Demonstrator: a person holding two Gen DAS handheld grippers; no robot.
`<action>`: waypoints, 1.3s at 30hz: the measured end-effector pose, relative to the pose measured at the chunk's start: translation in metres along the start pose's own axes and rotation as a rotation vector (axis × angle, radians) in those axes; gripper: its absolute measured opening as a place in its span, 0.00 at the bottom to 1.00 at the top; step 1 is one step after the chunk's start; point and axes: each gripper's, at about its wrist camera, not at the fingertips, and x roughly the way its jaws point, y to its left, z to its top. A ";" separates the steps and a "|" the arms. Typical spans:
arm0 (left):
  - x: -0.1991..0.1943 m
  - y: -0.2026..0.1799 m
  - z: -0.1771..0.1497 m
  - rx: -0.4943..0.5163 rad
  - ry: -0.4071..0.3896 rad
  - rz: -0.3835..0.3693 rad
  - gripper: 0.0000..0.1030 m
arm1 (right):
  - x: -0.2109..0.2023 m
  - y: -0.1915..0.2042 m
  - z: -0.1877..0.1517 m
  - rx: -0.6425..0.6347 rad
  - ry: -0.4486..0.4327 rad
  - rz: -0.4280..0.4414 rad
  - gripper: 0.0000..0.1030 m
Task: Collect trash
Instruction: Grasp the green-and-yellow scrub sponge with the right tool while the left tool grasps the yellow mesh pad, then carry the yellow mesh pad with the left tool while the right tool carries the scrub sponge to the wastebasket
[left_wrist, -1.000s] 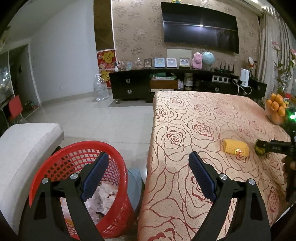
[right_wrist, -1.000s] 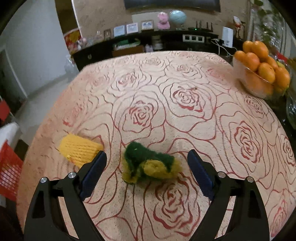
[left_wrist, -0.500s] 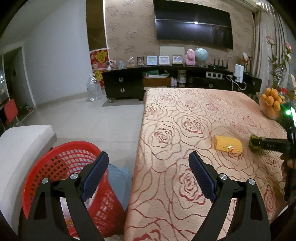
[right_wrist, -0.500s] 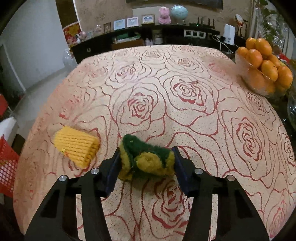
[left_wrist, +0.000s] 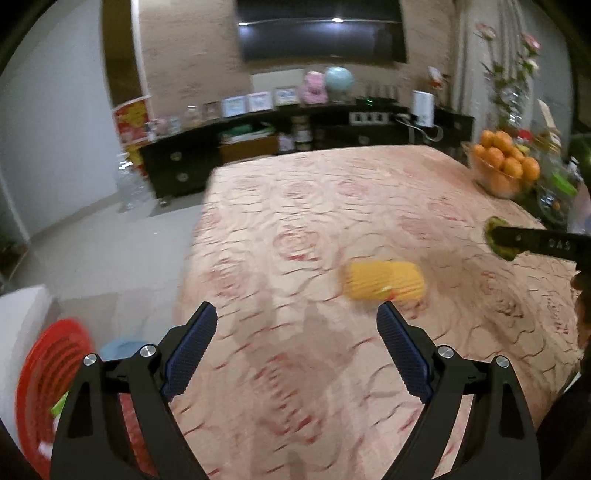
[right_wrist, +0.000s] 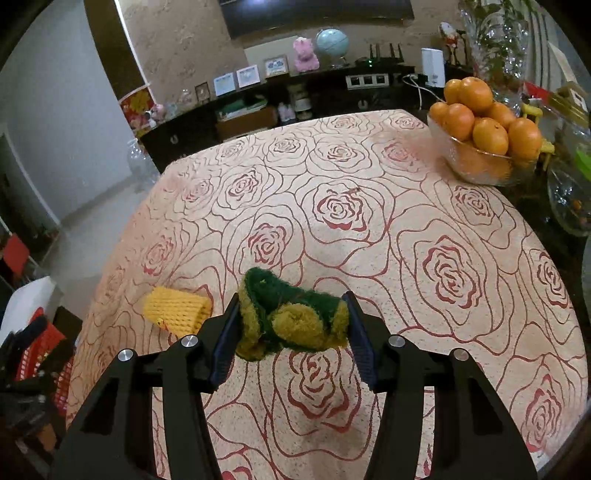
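Right gripper (right_wrist: 291, 332): fingers were spread around the green-and-yellow scrubber (right_wrist: 291, 317) a second ago; they have since closed and now pinch it from both sides. The scrubber appears lifted just clear of the counter (right_wrist: 424, 236), judging by the gap beneath it in the right wrist view, so the pickup looks done and what remains for this piece is the carry to the red basket (left_wrist: 48, 373) on the floor off the counter's left edge. Left gripper (left_wrist: 297, 341): fingers spread wide, nothing between them. Its view has swung from the basket onto the counter, and the yellow foam net (left_wrist: 384, 284) now lies just ahead of its right finger. Judgement: the net is the left hand's next target. The bowl of oranges (right_wrist: 480, 144) is not trash; leave it.
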 end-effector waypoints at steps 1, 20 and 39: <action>0.007 -0.007 0.005 0.007 0.009 -0.019 0.83 | 0.001 -0.002 0.000 0.005 0.005 -0.003 0.50; 0.113 -0.055 0.024 -0.006 0.148 -0.200 0.83 | 0.009 -0.019 -0.009 0.056 0.072 0.003 0.50; 0.105 -0.058 0.018 -0.002 0.135 -0.224 0.38 | 0.010 -0.021 -0.012 0.068 0.088 0.038 0.50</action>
